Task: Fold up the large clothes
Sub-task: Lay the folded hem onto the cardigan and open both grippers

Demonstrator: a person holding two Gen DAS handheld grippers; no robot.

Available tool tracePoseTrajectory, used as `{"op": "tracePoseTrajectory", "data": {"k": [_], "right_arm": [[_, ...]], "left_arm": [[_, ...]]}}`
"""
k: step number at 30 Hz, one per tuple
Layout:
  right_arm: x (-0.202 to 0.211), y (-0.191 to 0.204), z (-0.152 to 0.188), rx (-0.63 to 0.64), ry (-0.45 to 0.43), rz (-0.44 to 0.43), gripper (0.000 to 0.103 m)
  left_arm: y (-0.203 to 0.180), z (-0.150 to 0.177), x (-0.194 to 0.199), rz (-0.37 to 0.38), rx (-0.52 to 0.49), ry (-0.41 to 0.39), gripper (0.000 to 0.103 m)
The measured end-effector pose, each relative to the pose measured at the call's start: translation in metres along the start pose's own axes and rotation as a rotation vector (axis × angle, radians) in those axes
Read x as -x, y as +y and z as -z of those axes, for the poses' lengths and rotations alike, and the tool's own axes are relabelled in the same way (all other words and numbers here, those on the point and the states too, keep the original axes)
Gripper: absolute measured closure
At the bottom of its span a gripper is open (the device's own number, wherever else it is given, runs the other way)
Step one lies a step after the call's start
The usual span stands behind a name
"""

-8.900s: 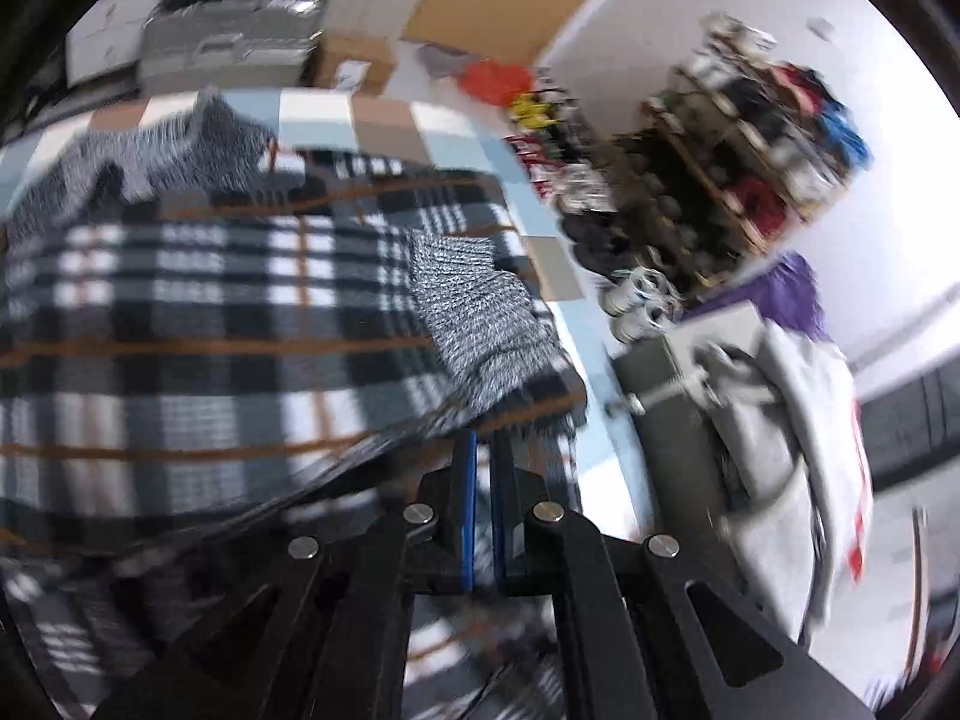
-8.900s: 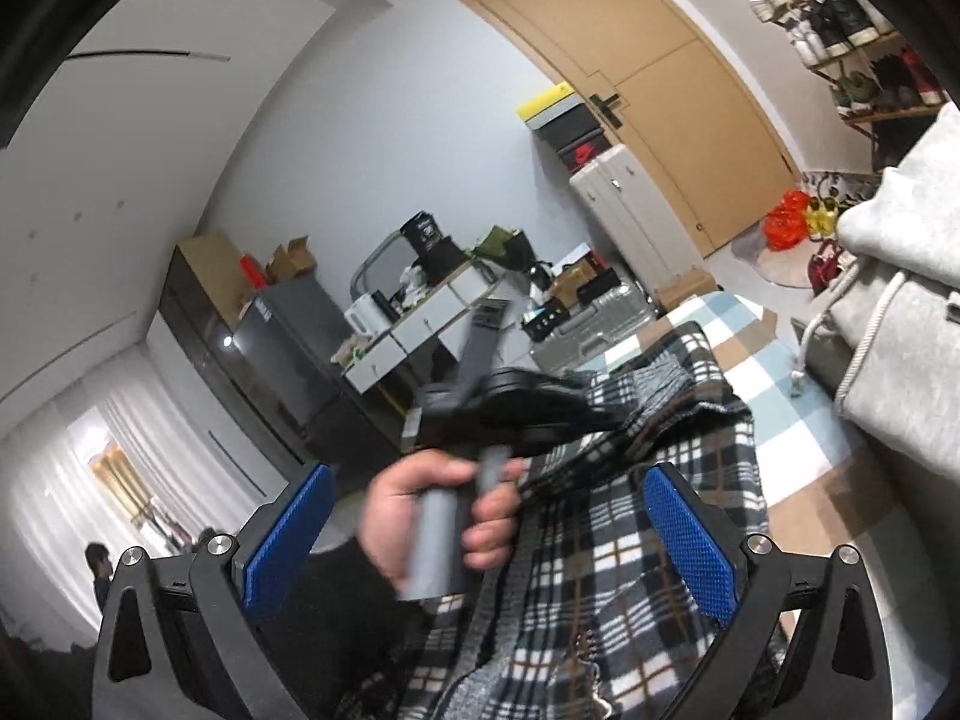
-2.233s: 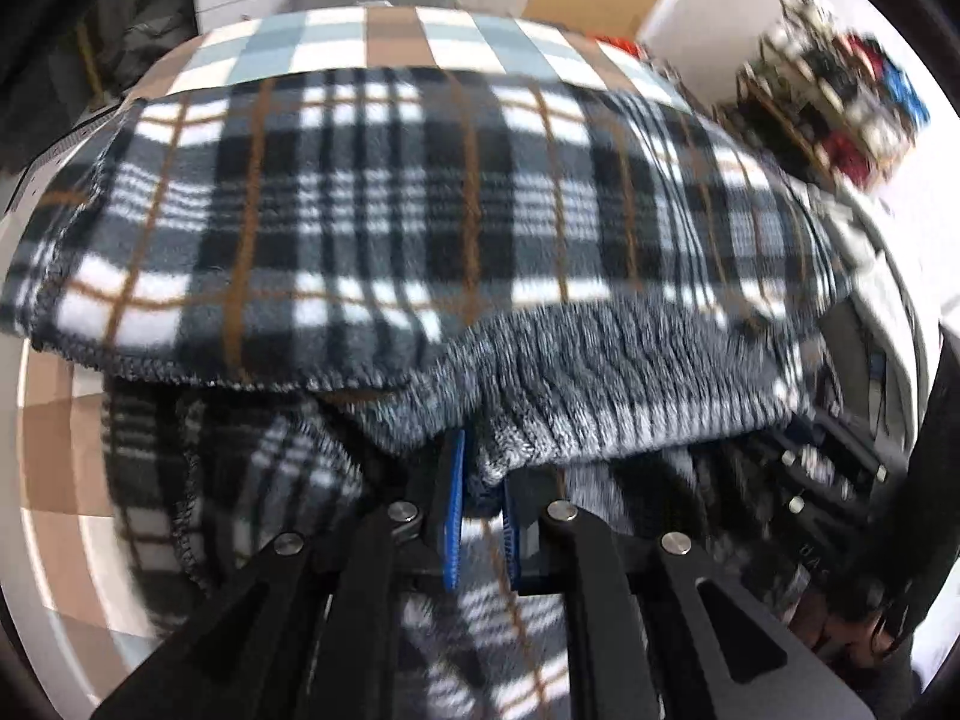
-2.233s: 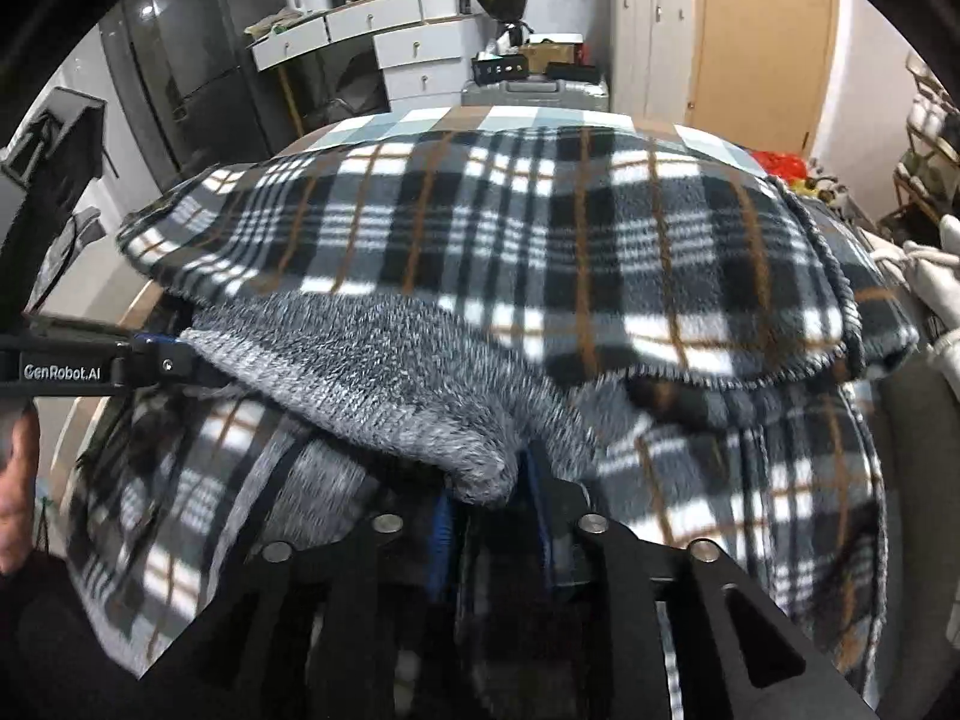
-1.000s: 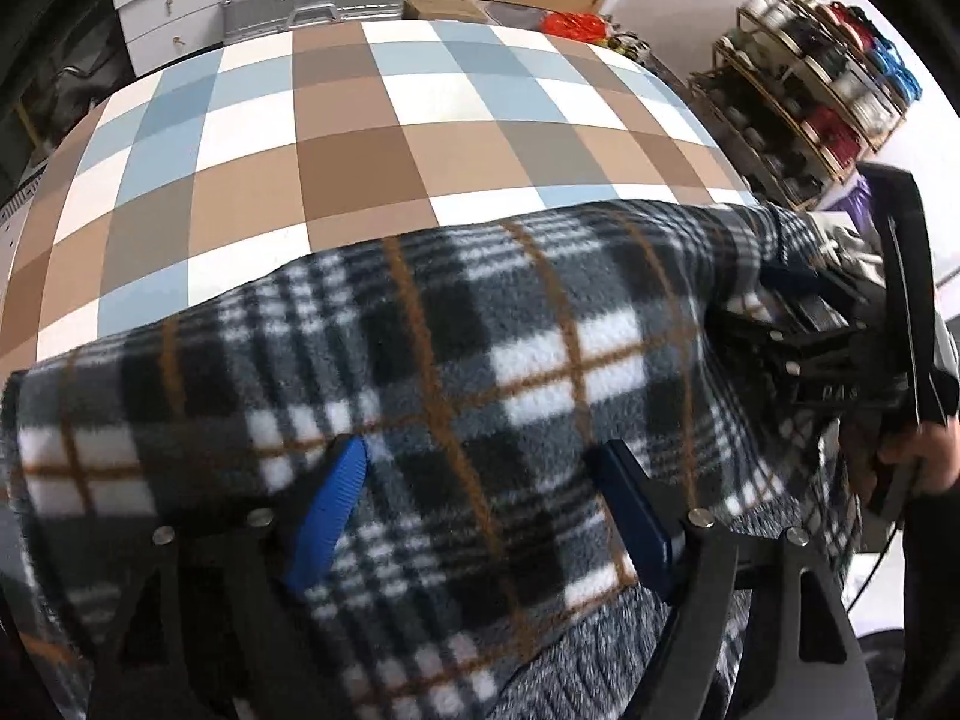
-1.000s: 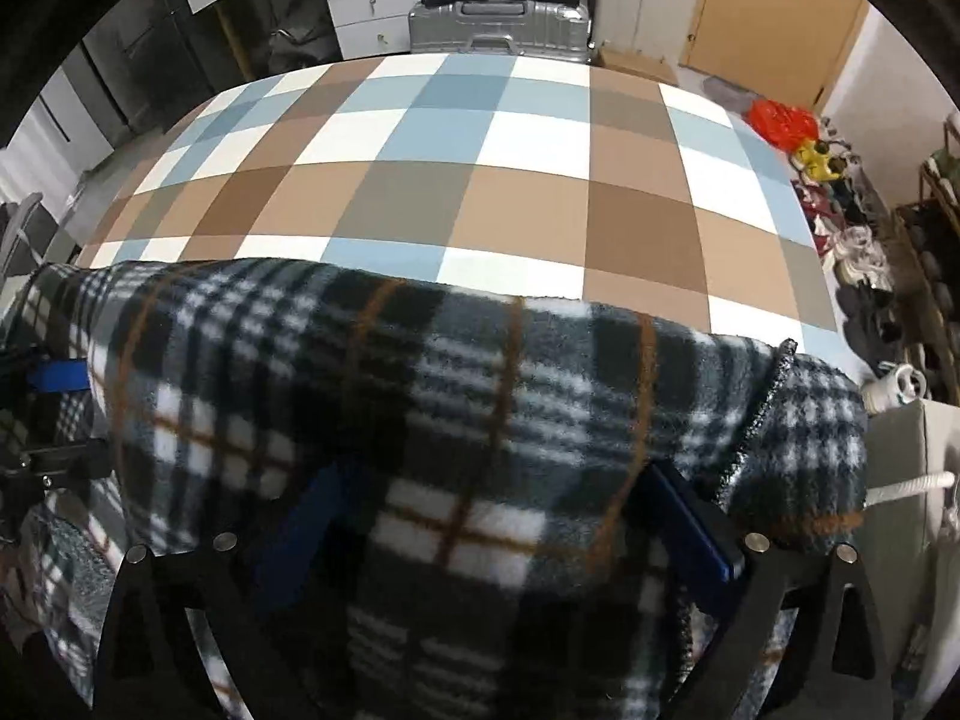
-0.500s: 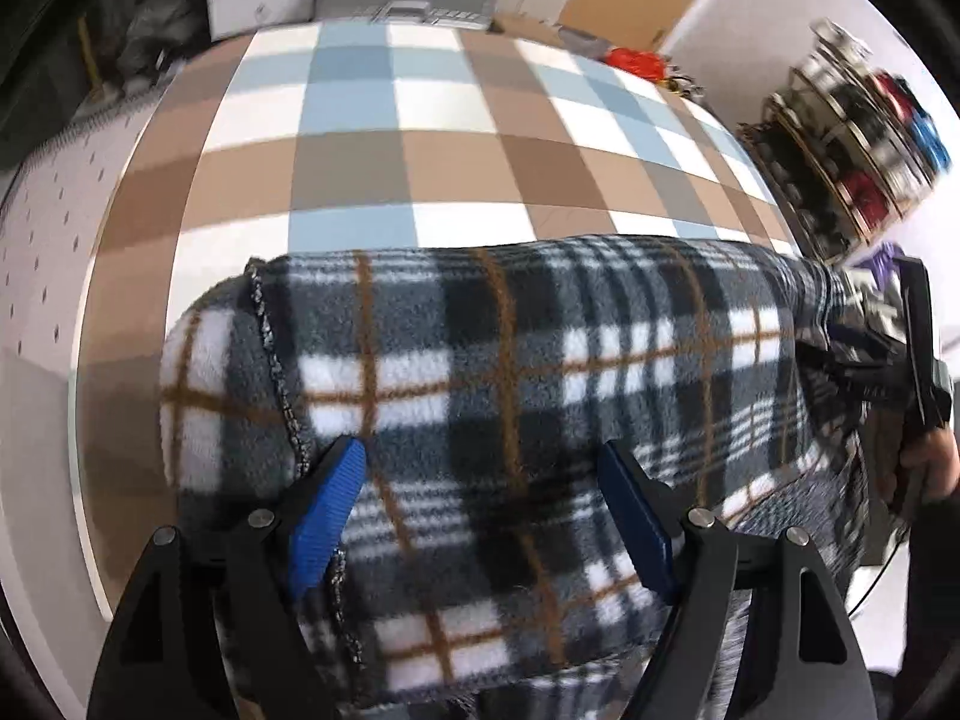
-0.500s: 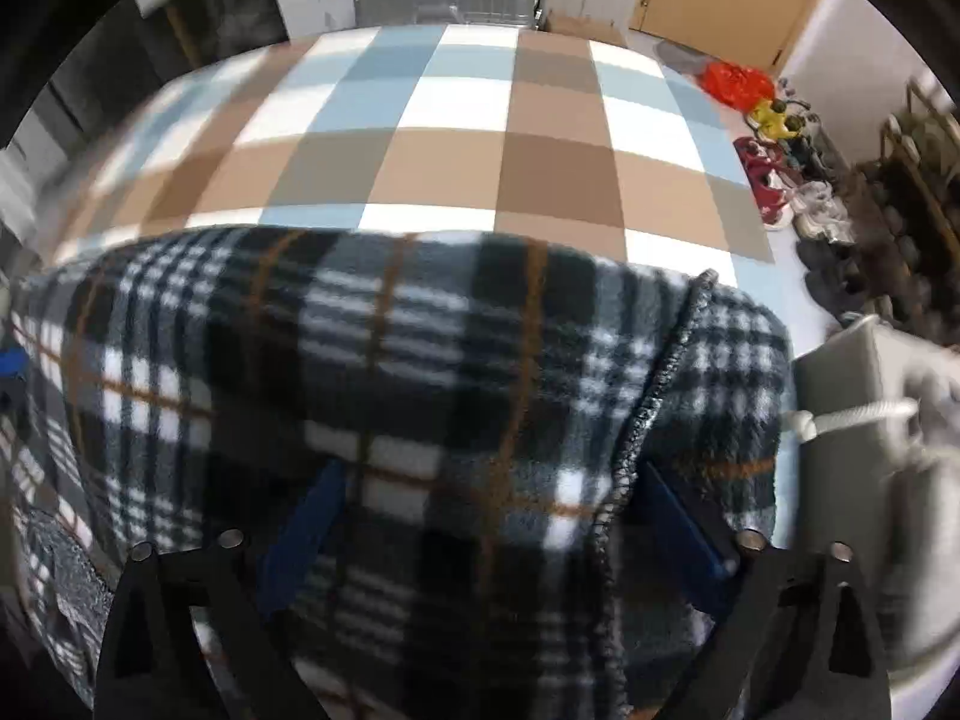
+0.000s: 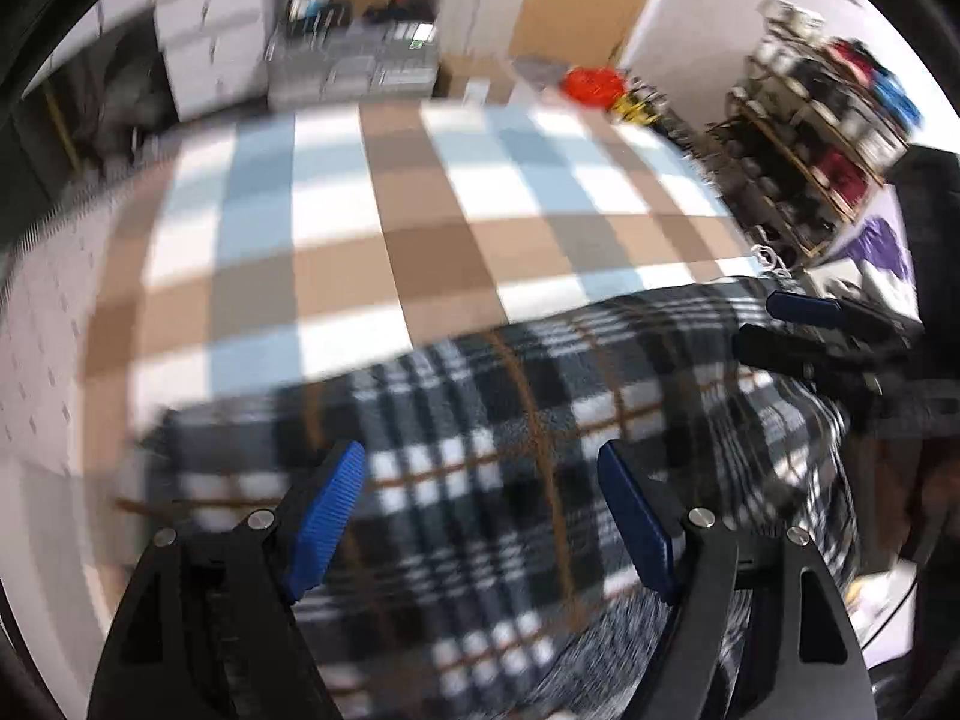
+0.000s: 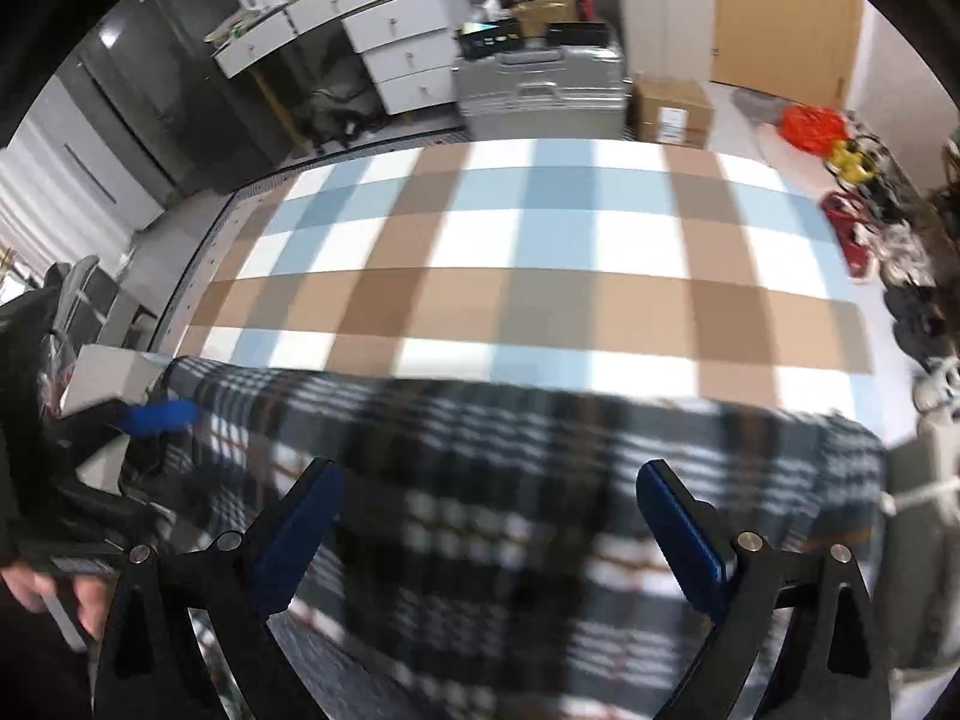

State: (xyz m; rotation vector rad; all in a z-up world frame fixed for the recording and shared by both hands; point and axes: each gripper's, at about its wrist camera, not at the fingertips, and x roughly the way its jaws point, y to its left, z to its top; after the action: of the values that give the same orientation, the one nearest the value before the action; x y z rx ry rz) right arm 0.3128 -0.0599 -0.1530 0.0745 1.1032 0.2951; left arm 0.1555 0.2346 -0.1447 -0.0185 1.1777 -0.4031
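Note:
A black, white and orange plaid fleece garment (image 9: 510, 432) lies folded at the near edge of a bed covered in a brown, blue and white checked sheet (image 9: 372, 228). My left gripper (image 9: 480, 480) hovers above the garment, open, with nothing between its blue pads. In the right wrist view the same garment (image 10: 540, 480) stretches across the near part of the sheet (image 10: 540, 252), and my right gripper (image 10: 486, 492) hangs open over it. Each gripper shows in the other's view: the right gripper (image 9: 804, 324) at the right edge, the left gripper (image 10: 150, 420) at the left edge with a hand (image 10: 54, 588) below it.
Beyond the bed stand a silver suitcase (image 10: 540, 84), a cardboard box (image 10: 672, 108), white drawers (image 10: 408, 54) and a wooden door (image 10: 780, 12). A shoe rack (image 9: 810, 138) lines the right wall. A grey hoodie with a white cord (image 10: 918, 498) lies at the bed's right side.
Both grippers have lifted and drawn back from the folded garment, so more of the checked sheet shows beyond it. Both stay open; the views are now motion-blurred.

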Motion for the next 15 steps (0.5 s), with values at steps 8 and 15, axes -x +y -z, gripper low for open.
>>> {"op": "tracePoseTrajectory", "data": {"k": [8,15], "right_arm": [[-0.064,0.019,0.013,0.138,0.036,0.197,0.000],[-0.019,-0.024,0.004,0.043,0.022,0.040,0.001]], "left_arm": [[0.006,0.018,-0.020,-0.018,-0.020,-0.019,0.027],[0.010,0.011,0.009,-0.002,-0.024,0.007,0.027]]}}
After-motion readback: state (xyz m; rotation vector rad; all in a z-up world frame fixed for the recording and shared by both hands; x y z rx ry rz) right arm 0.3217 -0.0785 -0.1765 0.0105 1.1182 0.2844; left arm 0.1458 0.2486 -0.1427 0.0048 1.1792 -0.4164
